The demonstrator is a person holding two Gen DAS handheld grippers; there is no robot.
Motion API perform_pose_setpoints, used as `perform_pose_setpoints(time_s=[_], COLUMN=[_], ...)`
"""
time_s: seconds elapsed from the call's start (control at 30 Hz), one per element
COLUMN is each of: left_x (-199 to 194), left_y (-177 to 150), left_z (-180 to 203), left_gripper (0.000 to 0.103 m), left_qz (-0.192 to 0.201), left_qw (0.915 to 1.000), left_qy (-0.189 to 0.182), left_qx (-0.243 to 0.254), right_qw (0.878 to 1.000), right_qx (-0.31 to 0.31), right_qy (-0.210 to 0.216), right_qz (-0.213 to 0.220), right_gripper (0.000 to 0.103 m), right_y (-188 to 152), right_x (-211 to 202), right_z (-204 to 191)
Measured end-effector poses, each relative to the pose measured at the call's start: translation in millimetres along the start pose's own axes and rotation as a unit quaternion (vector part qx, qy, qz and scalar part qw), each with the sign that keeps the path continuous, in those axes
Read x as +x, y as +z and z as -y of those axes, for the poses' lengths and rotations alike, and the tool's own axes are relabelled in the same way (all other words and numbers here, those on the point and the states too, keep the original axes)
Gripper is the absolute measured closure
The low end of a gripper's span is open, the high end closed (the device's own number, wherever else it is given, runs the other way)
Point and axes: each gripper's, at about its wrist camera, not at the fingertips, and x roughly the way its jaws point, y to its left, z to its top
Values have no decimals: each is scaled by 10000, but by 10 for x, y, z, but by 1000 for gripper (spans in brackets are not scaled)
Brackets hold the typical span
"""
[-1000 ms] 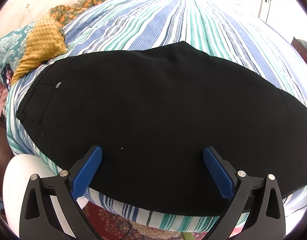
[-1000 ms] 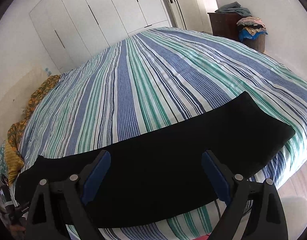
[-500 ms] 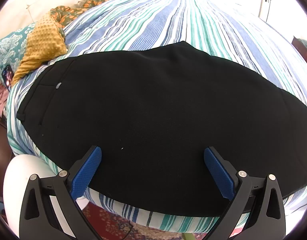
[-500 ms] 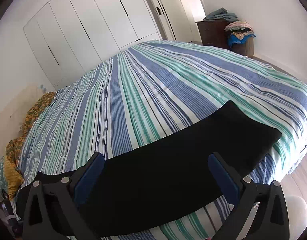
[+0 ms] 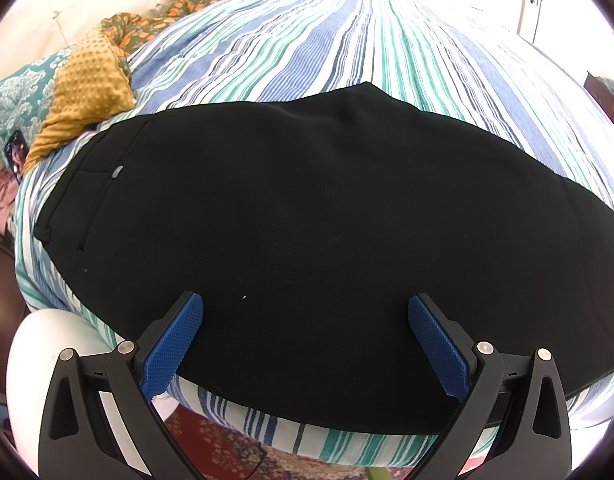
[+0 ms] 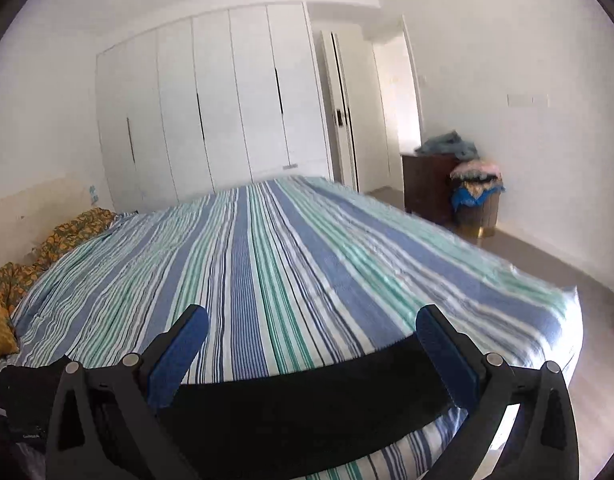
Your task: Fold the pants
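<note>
Black pants lie flat along the near edge of a striped bed, waistband and a grey button to the left. My left gripper is open and empty, hovering over the pants' near edge. In the right wrist view the pants show as a dark band at the bottom. My right gripper is open and empty, raised above them and pointing across the bed.
A mustard blanket and patterned pillows lie at the bed's left end. White wardrobes stand beyond the bed. A dark dresser and a laundry basket stand at the right wall. A red rug lies below.
My right gripper has tilted upward and pulled back, so the pants sank to the bottom of its view and the wardrobes came in. The left gripper has barely moved.
</note>
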Motion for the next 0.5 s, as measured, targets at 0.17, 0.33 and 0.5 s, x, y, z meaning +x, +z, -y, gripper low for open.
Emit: perform_pose_setpoints(time_s=[0.17,0.33,0.5], left_x=[16,25,30], left_y=[13,15,21], left_z=[-8,-22,-17], left_gripper=[0,0,0], left_qz=[12,14,37], left_qw=[10000,10000,10000], left_qy=[44,0,22], left_qx=[8,28,23], right_qw=[9897,9868,9890], right_qx=[-1404,-1524,-1269], right_qy=[-62,158,-269], right_qz=[-277,-529,-712], right_gripper=[0,0,0], right_y=[63,-171,-279], right_x=[132,243,336], right_z=[-424,-454,-277])
